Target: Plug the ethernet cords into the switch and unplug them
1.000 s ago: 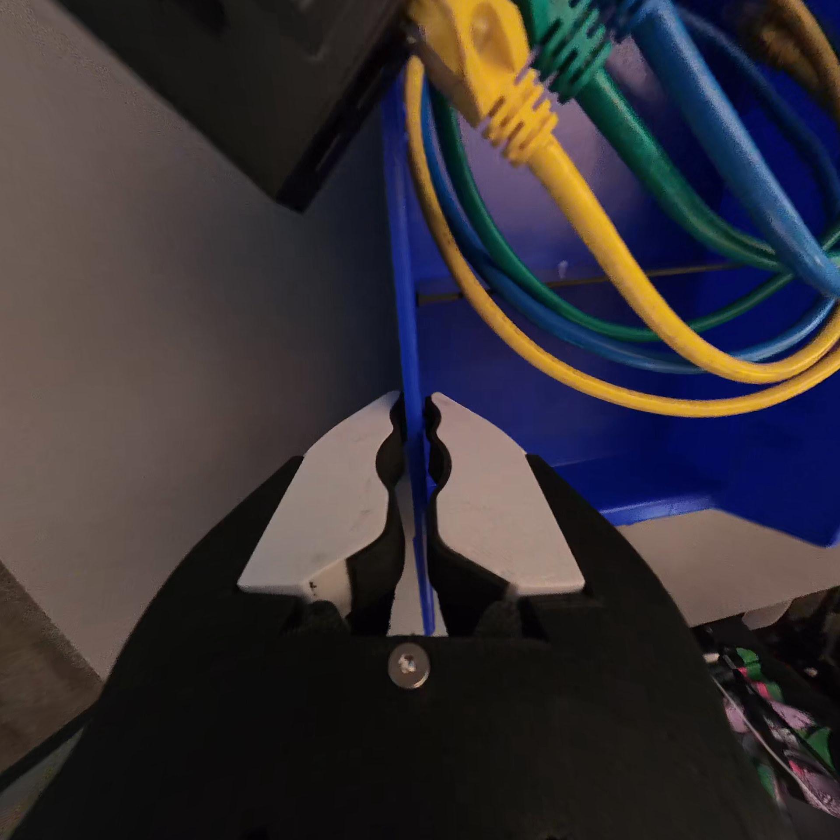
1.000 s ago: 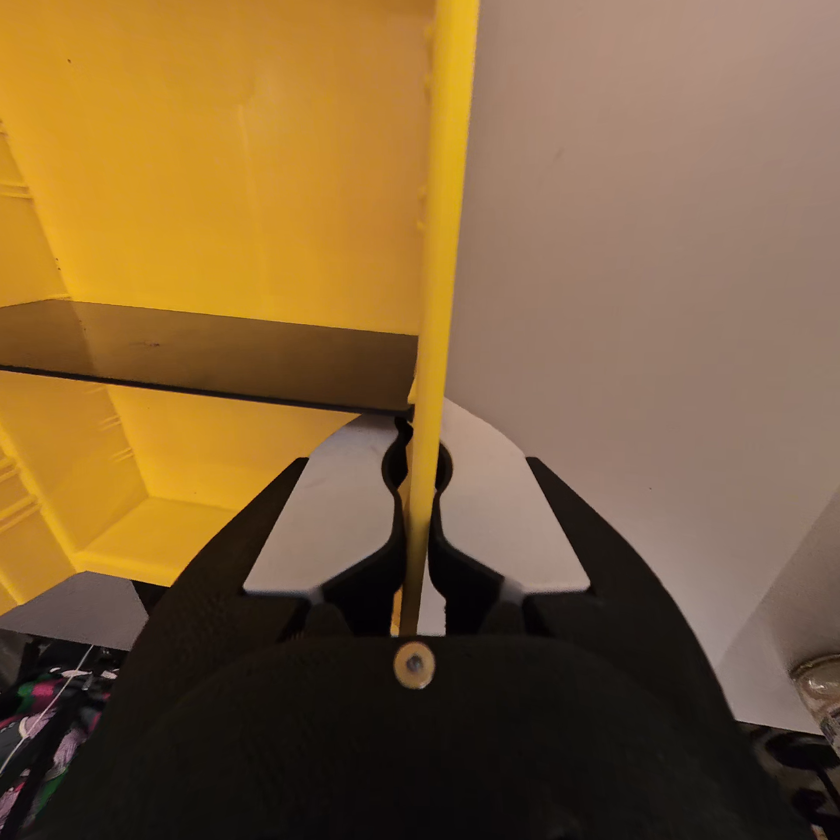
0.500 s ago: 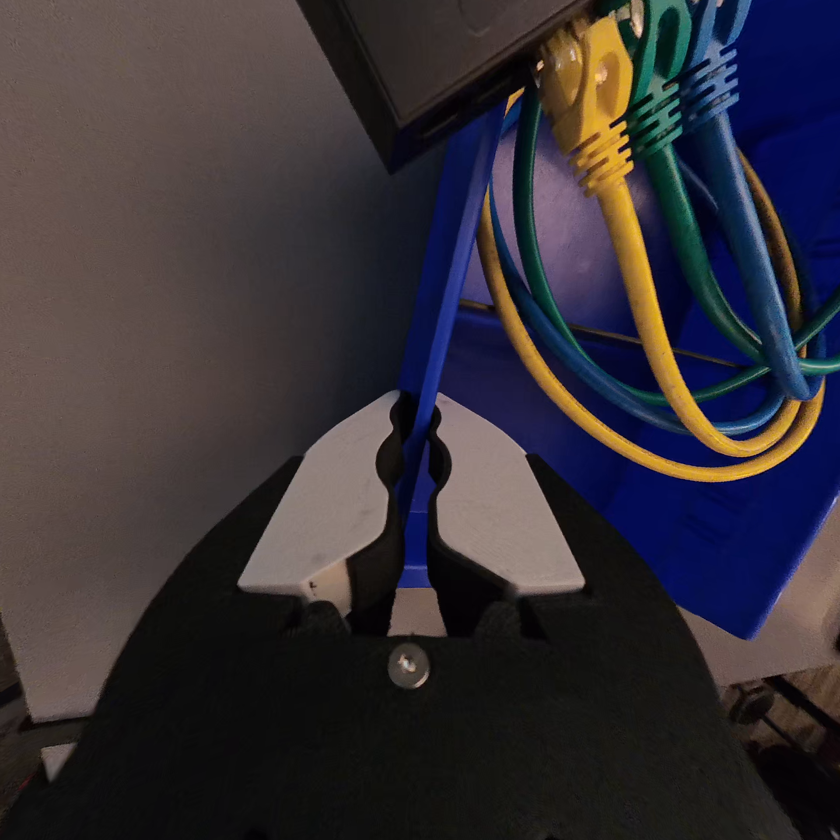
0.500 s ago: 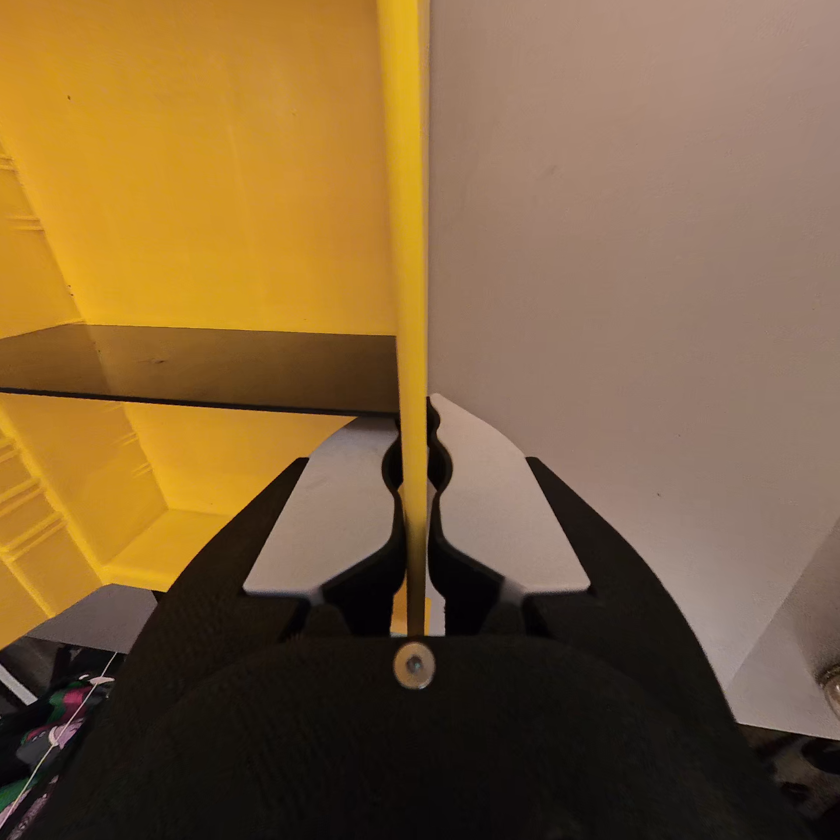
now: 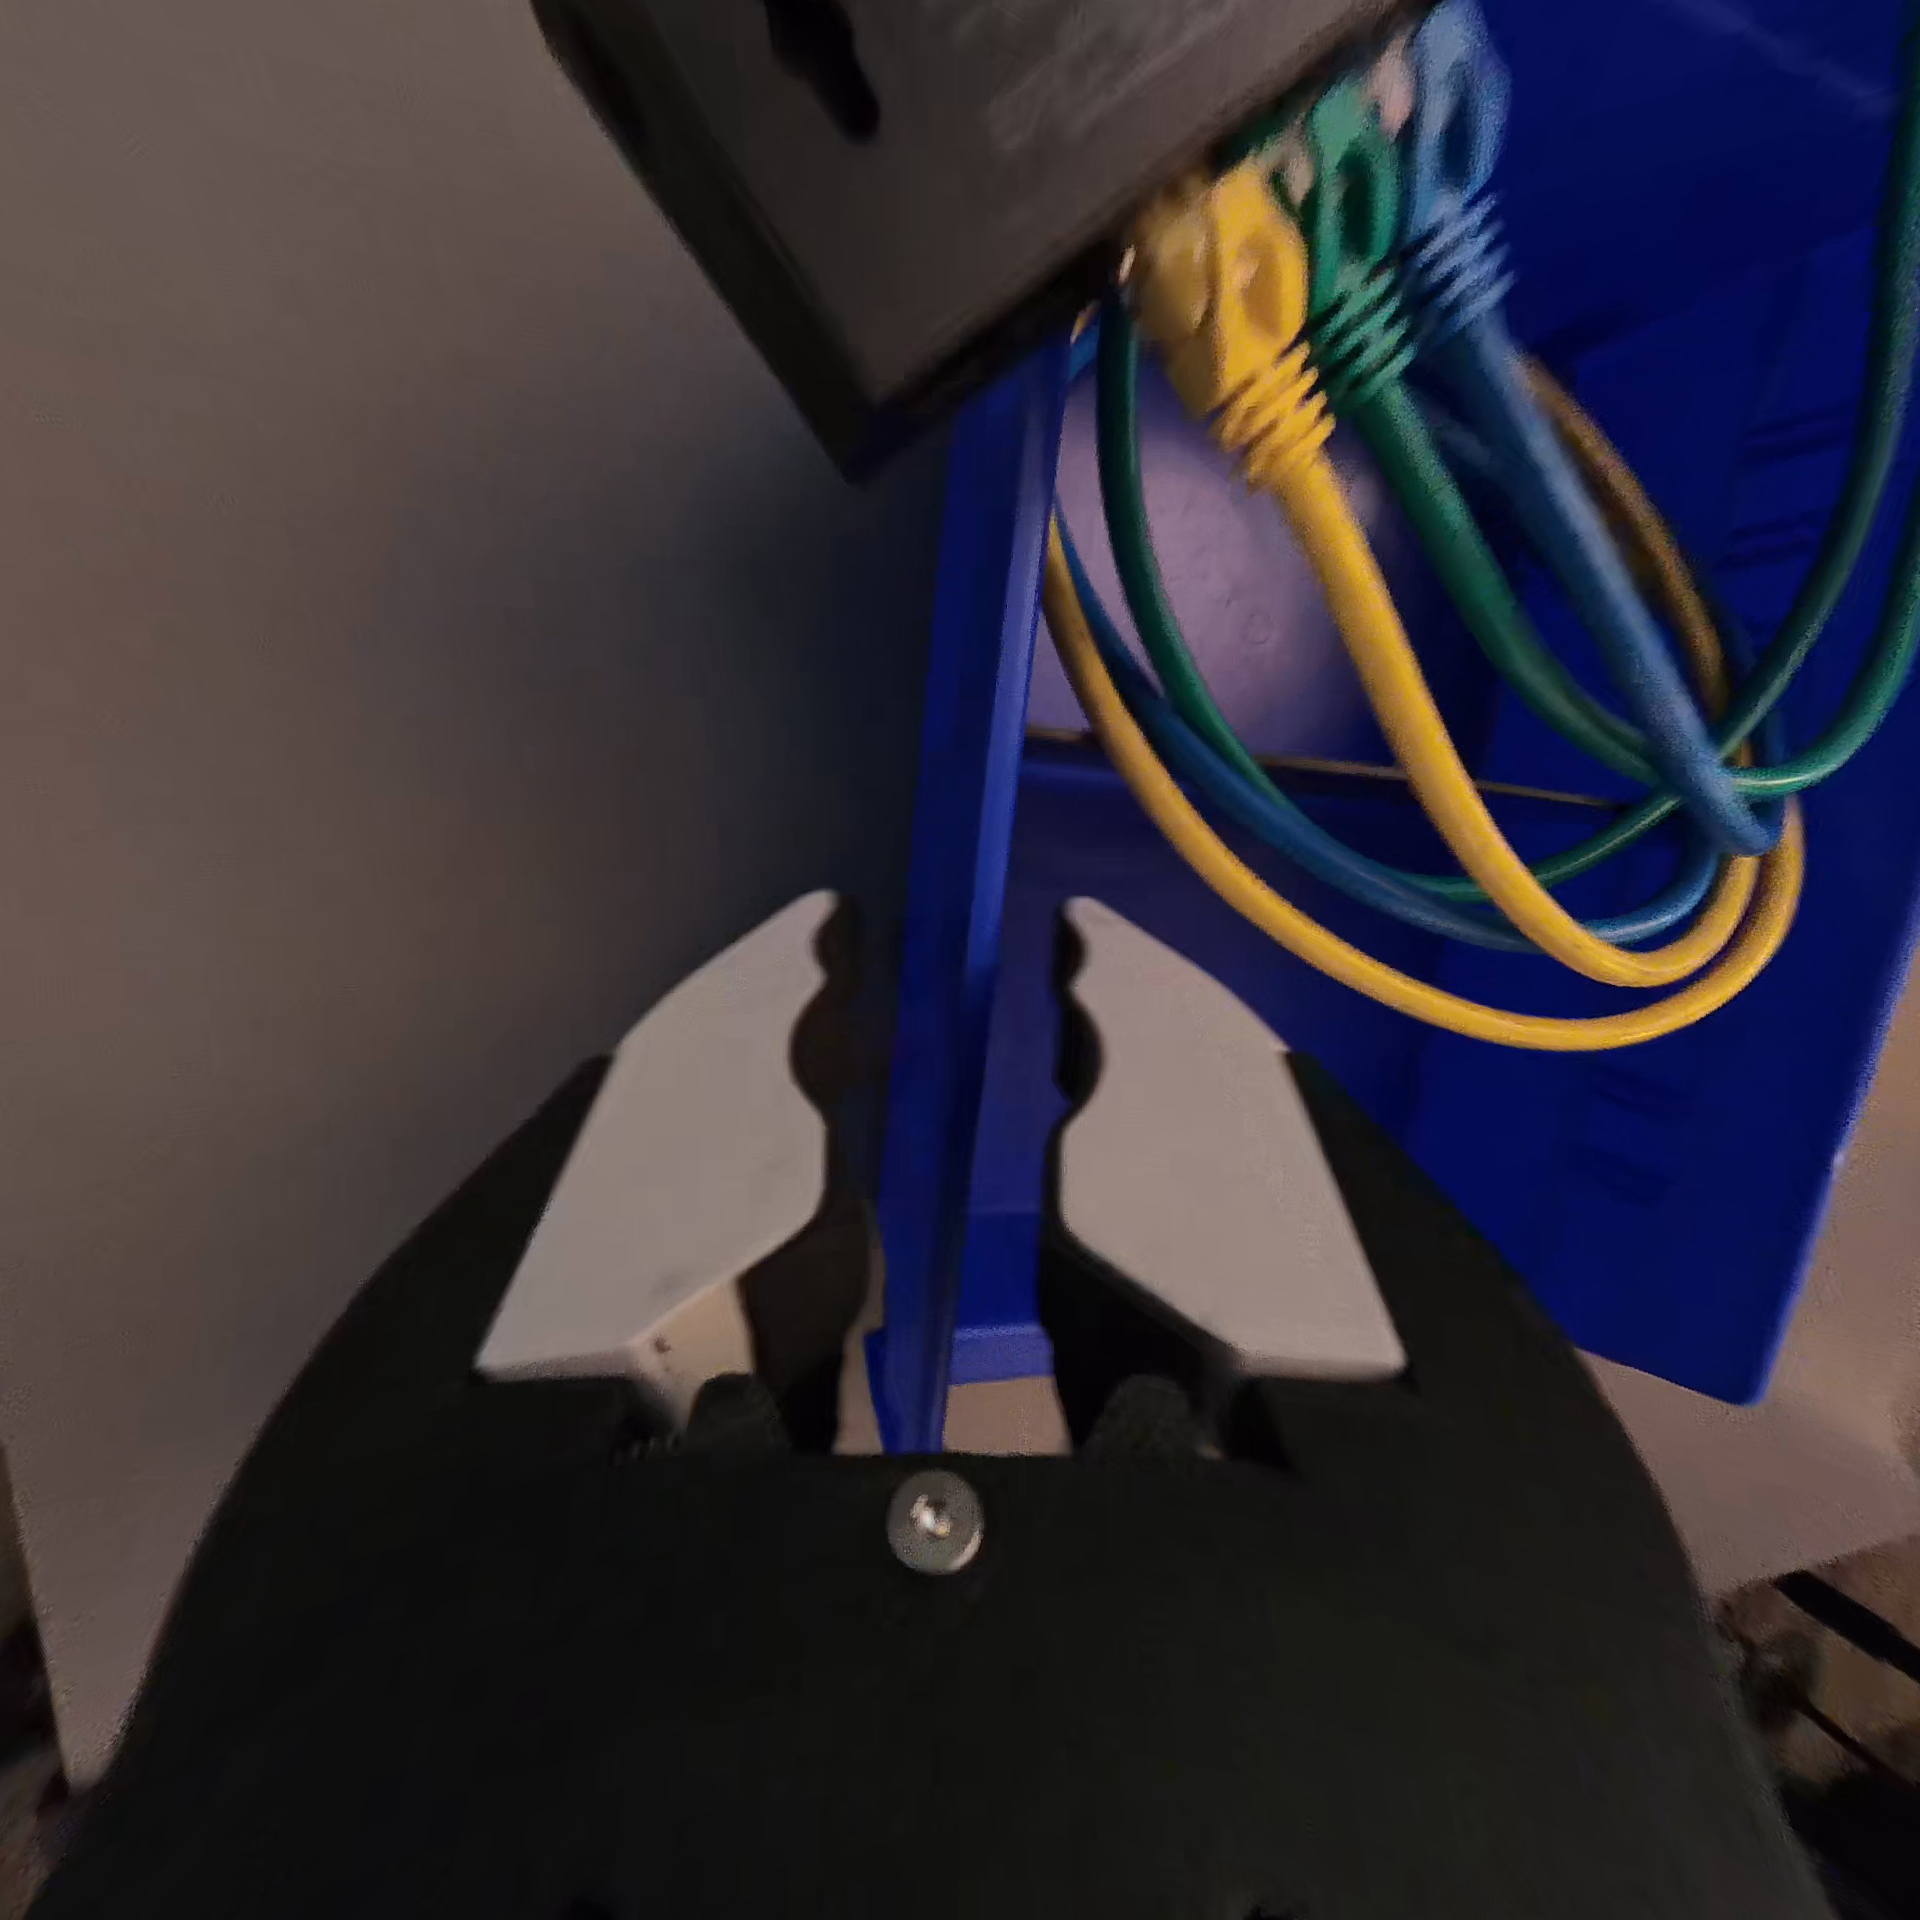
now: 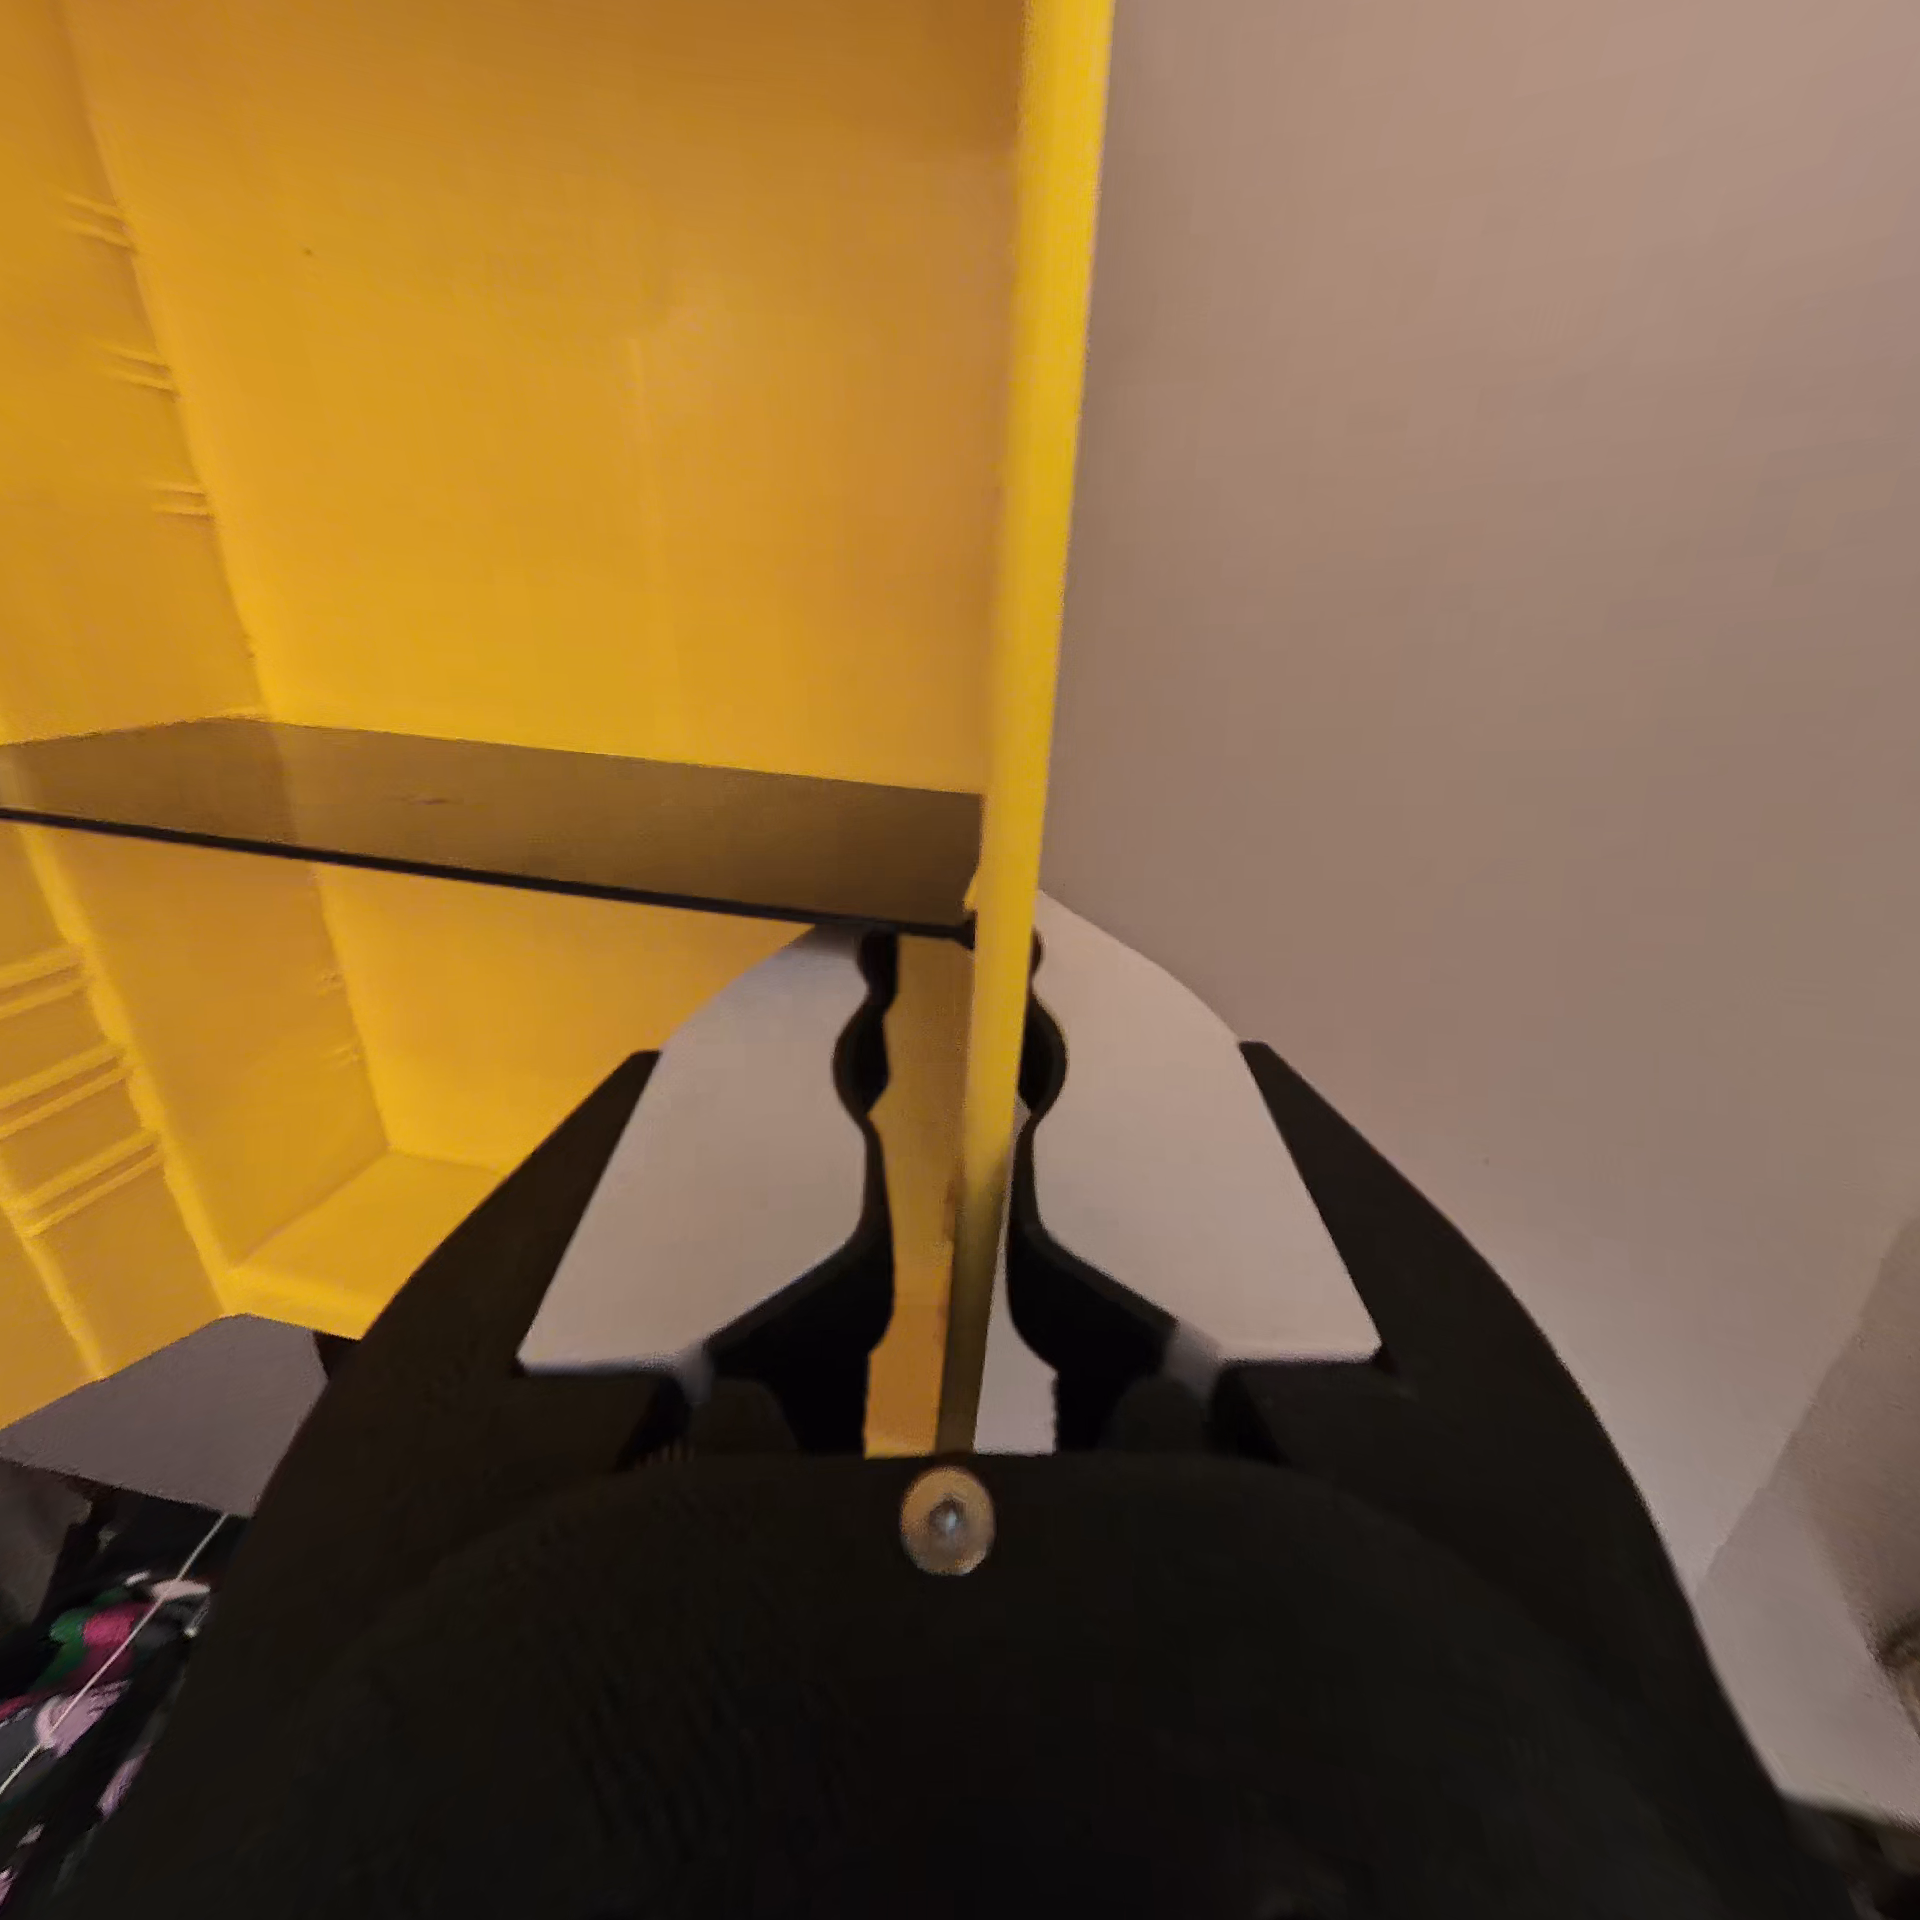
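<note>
Fingers (image 5: 727,1122) of left gripper (image 5: 948,925) standing parted, straddling blue bin (image 5: 961,935) wall without clamping; switch (image 5: 935,177) far above, cords (image 5: 1236,312) plugged in.
Right gripper (image 6: 951,956) sitting slightly parted around yellow bin (image 6: 1023,520) wall, holding nothing; likely releasing bins, next reaching for cords.

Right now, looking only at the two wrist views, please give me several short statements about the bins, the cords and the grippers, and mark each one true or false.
1. The left gripper is open around the blue bin's wall. True.
2. The yellow cord lies unplugged on the table. False: its plug sits at the black switch.
3. A green cord sits between the yellow one and a blue cord at the switch. True.
4. The right gripper straddles a red bin. False: it is a yellow bin.
5. The yellow bin holds a black divider. True.
</note>
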`<action>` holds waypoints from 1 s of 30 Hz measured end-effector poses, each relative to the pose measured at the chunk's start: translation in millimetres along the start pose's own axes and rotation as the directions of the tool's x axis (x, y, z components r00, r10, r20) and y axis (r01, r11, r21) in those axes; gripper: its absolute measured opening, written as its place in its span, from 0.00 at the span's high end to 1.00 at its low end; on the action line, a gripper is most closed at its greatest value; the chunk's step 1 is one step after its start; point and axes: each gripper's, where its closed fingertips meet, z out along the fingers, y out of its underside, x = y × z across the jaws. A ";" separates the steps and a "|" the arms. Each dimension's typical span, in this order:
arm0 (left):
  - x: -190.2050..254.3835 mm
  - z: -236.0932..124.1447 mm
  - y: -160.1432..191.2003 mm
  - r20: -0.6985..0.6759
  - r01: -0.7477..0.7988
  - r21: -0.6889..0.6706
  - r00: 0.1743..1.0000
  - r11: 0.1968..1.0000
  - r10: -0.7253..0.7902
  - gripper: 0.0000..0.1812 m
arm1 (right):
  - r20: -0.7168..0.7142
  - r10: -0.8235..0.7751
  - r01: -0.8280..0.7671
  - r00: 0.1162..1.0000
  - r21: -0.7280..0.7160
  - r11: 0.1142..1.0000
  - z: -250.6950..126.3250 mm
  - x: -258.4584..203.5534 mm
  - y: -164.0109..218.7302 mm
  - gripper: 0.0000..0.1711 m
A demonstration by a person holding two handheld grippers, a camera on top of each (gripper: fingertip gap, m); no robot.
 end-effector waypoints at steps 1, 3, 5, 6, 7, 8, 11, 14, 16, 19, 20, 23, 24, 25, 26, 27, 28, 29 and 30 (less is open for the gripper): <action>-0.4 -6.5 -9.1 -0.020 -0.026 0.056 0.999 0.998 0.027 0.71 | 0.019 -0.008 0.007 1.000 0.048 0.999 -4.7 -2.7 -4.7 0.85; -2.5 -24.0 -32.0 -0.066 -0.085 0.200 0.993 0.976 0.100 0.61 | 0.065 -0.031 0.021 0.997 0.149 0.989 -17.4 -7.3 -12.5 0.81; -8.4 -43.8 -55.2 -0.092 -0.146 0.349 0.978 0.925 0.189 0.52 | 0.091 -0.073 0.045 0.993 0.275 0.960 -37.1 -9.3 -23.2 0.75; -8.1 -51.7 -62.8 -0.114 -0.190 0.410 0.960 0.892 0.257 0.52 | 0.073 -0.106 0.073 0.992 0.354 0.932 -50.1 -8.4 -29.1 0.72; -7.7 -56.0 -67.5 -0.128 -0.235 0.454 0.937 0.860 0.324 0.52 | 0.040 -0.146 0.114 0.988 0.441 0.890 -65.4 -8.2 -34.7 0.71; -9.0 -56.0 -71.4 -0.125 -0.279 0.481 0.916 0.831 0.380 0.50 | -0.001 -0.179 0.153 0.984 0.530 0.834 -82.7 -8.8 -39.6 0.70; -7.8 -41.1 -80.8 -0.098 -0.419 0.511 0.839 0.750 0.536 0.39 | -0.079 -0.274 0.231 0.959 0.779 0.583 -141.6 -30.5 -44.3 0.69; -0.5 -24.5 -89.4 -0.109 -0.498 0.529 0.764 0.688 0.636 0.36 | -0.059 -0.354 0.201 0.933 0.902 0.381 -185.3 -63.6 -30.1 0.68; 1.2 -14.0 -94.1 -0.132 -0.521 0.529 0.730 0.670 0.671 0.36 | -0.004 -0.396 0.142 0.918 0.937 0.321 -201.8 -81.5 -19.8 0.68; 1.6 -1.2 -97.5 -0.169 -0.540 0.519 0.696 0.663 0.698 0.39 | 0.069 -0.432 0.071 0.899 0.952 0.299 -211.3 -98.8 -11.2 0.69; 1.4 1.9 -98.0 -0.179 -0.542 0.517 0.688 0.662 0.704 0.43 | 0.072 -0.438 0.069 0.896 0.952 0.299 -211.1 -102.6 -10.4 0.70; 1.5 10.6 -97.2 -0.207 -0.544 0.512 0.672 0.664 0.711 0.52 | 0.042 -0.445 0.105 0.895 0.948 0.301 -204.2 -112.7 -12.8 0.71; 0.3 14.0 -97.2 -0.202 -0.551 0.505 0.673 0.664 0.712 0.55 | 0.045 -0.457 0.108 0.888 0.947 0.302 -201.9 -118.3 -14.1 0.71; -0.3 15.8 -97.5 -0.193 -0.557 0.501 0.674 0.663 0.713 0.61 | 0.055 -0.472 0.103 0.880 0.948 0.302 -200.0 -124.6 -15.6 0.72; 0.1 15.6 -98.3 -0.180 -0.564 0.498 0.676 0.659 0.715 0.61 | 0.068 -0.483 0.094 0.873 0.949 0.303 -198.5 -130.8 -17.5 0.72; 0.6 14.2 -99.2 -0.155 -0.580 0.490 0.676 0.651 0.720 0.61 | 0.083 -0.498 0.082 0.863 0.950 0.300 -197.8 -137.8 -19.3 0.73; 1.4 11.3 -100.5 -0.120 -0.600 0.481 0.677 0.639 0.726 0.61 | 0.097 -0.519 0.073 0.849 0.952 0.298 -197.3 -146.1 -20.5 0.73; 3.1 5.8 -102.7 -0.079 -0.622 0.472 0.676 0.625 0.733 0.61 | 0.104 -0.539 0.072 0.836 0.952 0.296 -196.3 -154.7 -21.4 0.74; 5.5 -2.5 -105.7 -0.030 -0.646 0.462 0.673 0.607 0.739 0.61 | 0.102 -0.556 0.079 0.825 0.953 0.293 -195.1 -163.0 -22.4 0.74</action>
